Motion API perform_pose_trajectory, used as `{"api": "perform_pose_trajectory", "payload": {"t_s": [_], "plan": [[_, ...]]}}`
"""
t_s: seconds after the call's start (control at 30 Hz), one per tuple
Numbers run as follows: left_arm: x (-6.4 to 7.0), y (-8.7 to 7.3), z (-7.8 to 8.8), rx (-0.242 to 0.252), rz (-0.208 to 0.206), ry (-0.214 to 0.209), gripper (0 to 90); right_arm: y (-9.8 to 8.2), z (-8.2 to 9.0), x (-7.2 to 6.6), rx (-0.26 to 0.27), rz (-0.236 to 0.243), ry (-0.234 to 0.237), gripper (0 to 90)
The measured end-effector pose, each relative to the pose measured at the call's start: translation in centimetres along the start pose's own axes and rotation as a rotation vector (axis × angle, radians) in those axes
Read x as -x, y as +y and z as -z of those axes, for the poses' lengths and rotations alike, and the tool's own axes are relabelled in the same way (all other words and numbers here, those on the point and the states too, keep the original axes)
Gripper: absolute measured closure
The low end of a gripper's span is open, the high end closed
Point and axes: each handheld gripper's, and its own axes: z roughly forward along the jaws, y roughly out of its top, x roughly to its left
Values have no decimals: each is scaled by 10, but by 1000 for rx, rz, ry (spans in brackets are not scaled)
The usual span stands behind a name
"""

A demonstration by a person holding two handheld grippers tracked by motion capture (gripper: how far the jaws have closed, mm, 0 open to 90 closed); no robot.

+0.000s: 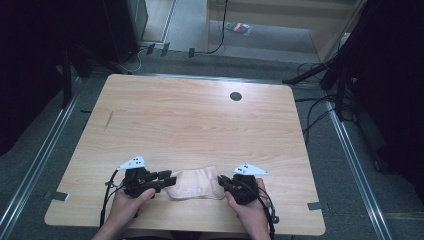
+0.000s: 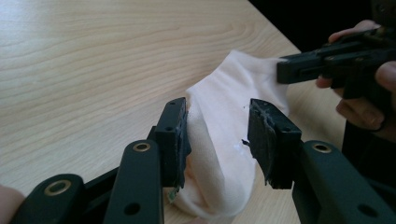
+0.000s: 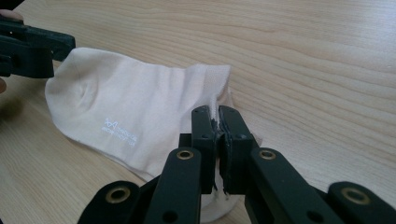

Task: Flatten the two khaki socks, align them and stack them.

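A: Where's the sock [image 1: 196,184]?
B: Flat on the table [image 1: 200,120], near edge, between both grippers.
A: Right gripper [image 3: 218,122]?
B: Clamped on one end of the sock.
A: Left gripper [image 2: 217,133]?
B: Jaws apart, straddling the other end. One pad touches the fabric, no pinch.

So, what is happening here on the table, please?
A person works on a pale pink fabric sock lying near the front edge of the light wooden table. The right gripper is shut on the sock's edge. The left gripper is open, one finger on each side of the sock's other end.
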Motion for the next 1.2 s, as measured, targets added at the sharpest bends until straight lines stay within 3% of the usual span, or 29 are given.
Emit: {"api": "perform_pose_trajectory", "payload": {"t_s": [0.13,0.17,0.23,0.3,0.33,0.37,0.47,0.57,0.6,0.63,0.67,0.7,0.73,0.77,0.83,1.0,1.07,1.13,1.2], "plan": [[1,-2,-1,-9,-9,-45,607,0,1,-1,7,3,-1,870],[5,-2,-2,4,-36,-106,611,0,1,-2,5,6,-3,870],[9,-2,-3,7,-63,-128,606,0,0,-2,3,3,-4,870],[11,-2,-4,-6,-92,-59,606,0,1,-2,5,5,-6,870],[11,-2,-4,-6,-92,-59,609,0,1,-2,5,5,-6,870],[8,-4,-6,-25,-78,-25,610,0,1,-2,6,5,-9,870],[4,-7,-5,-25,-53,-41,619,-1,1,-1,7,4,-7,870],[4,-7,-6,-43,-44,-21,635,-1,1,0,3,0,-8,869],[5,-7,-7,-52,-42,-11,652,-1,0,0,-2,0,-8,869],[8,-9,-9,-80,-62,32,715,-2,-1,0,-11,1,-8,869],[8,-9,-9,-80,-62,32,755,-2,-1,0,-11,1,-8,869],[9,-9,-9,-89,-63,58,814,-2,-1,0,-13,5,-12,870],[9,-8,-8,-86,-59,74,814,-2,-1,0,-13,5,-12,870],[8,-6,-7,-72,-34,99,874,-2,0,-1,-11,3,-14,872],[8,-3,-5,-70,-10,98,880,-2,3,-1,-9,0,-14,873],[14,2,0,-70,-4,67,880,1,11,-3,5,-5,-5,874],[17,4,-1,-94,8,54,880,4,17,-5,18,-1,1,874],[17,3,-2,-109,16,52,881,4,18,-6,19,-1,2,874],[17,2,-5,-116,10,79,880,3,18,-4,12,-1,-3,874]]}}
